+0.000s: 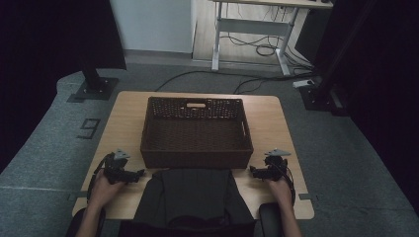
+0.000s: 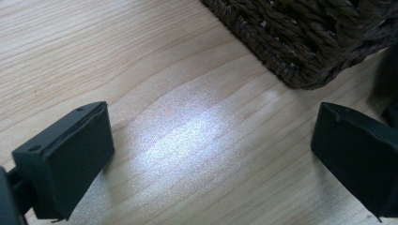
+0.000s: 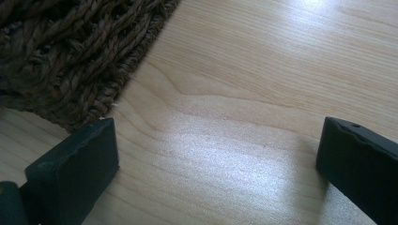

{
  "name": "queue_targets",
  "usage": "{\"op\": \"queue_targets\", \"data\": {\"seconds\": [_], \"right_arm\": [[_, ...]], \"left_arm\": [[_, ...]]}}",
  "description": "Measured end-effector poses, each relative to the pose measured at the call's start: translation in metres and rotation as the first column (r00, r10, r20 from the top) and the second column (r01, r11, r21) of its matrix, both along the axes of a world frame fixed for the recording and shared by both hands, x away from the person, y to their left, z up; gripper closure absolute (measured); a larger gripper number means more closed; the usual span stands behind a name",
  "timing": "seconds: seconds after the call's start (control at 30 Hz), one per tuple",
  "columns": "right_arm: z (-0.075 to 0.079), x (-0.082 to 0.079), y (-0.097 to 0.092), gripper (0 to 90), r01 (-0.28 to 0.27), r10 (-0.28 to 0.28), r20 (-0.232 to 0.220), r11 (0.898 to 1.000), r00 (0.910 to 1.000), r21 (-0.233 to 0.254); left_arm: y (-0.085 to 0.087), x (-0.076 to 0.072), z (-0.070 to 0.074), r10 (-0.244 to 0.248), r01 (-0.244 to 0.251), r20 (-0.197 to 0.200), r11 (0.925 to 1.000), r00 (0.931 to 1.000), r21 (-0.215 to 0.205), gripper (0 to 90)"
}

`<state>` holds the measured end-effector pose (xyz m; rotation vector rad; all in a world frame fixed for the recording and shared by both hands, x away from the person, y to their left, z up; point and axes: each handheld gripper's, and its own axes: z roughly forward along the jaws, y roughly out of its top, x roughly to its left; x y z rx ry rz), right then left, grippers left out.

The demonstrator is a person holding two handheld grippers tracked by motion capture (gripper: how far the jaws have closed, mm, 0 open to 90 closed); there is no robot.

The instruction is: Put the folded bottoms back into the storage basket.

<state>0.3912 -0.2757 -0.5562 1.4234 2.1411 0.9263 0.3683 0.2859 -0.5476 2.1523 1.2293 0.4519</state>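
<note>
I read the dark garment (image 1: 195,197) as lying just before the basket (image 1: 196,160), long axis toward me. It lies between left gripper (image 1: 132,174) and right gripper (image 1: 254,172), about equally near. Both jaws gape wide, holding nothing; the folds are dim.

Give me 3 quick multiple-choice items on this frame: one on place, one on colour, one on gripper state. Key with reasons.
1. Where does the dark cloth lie?
A. inside the basket
B. on the table between the basket and the person
C. on the floor

2. What colour is the basket?
A. dark brown
B. white
C. red

3. How do the jaws of the left gripper and the right gripper stand?
A. both shut
B. left shut, right open
C. both open

Key:
1 B, the high view shows the cloth spread on the table at the near edge, just in front of the basket.
2 A, the woven wall is dark brown in all views.
3 C, each gripper view shows bare wood in a wide gap between the two jaws.
</note>
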Motion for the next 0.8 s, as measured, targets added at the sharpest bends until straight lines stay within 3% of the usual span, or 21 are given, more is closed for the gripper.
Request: {"op": "queue_targets", "data": {"seconds": [0.1, 0.3, 0.47, 0.67, 0.8], "right_arm": [[0.002, -0.001, -0.002, 0.0, -0.002, 0.003, -0.013, 0.999, 0.9999, 0.040], [0.009, -0.011, -0.002, 0.0, -0.010, 0.011, -0.007, 0.999, 0.9999, 0.048], [0.016, -0.024, 0.003, 0.0, -0.031, 0.032, -0.001, 0.998, 0.9995, 0.061], [0.021, -0.037, 0.011, 0.7, -0.064, 0.064, 0.009, 0.997, 0.9979, 0.039], [0.027, -0.044, 0.015, 1.4, -0.079, 0.079, 0.007, 0.995, 0.9969, 0.065]], "left_arm": [[-0.001, 0.000, 0.001, 0.002, -0.002, -0.013, 1.0000, 0.9999, 0.007, 0.0], [-0.002, -0.005, 0.007, 0.025, -0.025, -0.037, 0.9996, 0.9990, 0.012, 0.0], [-0.007, -0.018, 0.014, 0.016, -0.015, -0.024, 0.9995, 0.9996, 0.027, 0.0], [-0.021, -0.035, 0.019, -0.010, 0.010, -0.002, 0.9975, 0.9999, 0.069, 0.0], [-0.028, -0.042, 0.025, -0.027, 0.026, 0.015, 0.9979, 0.9995, 0.060, 0.0]]}}
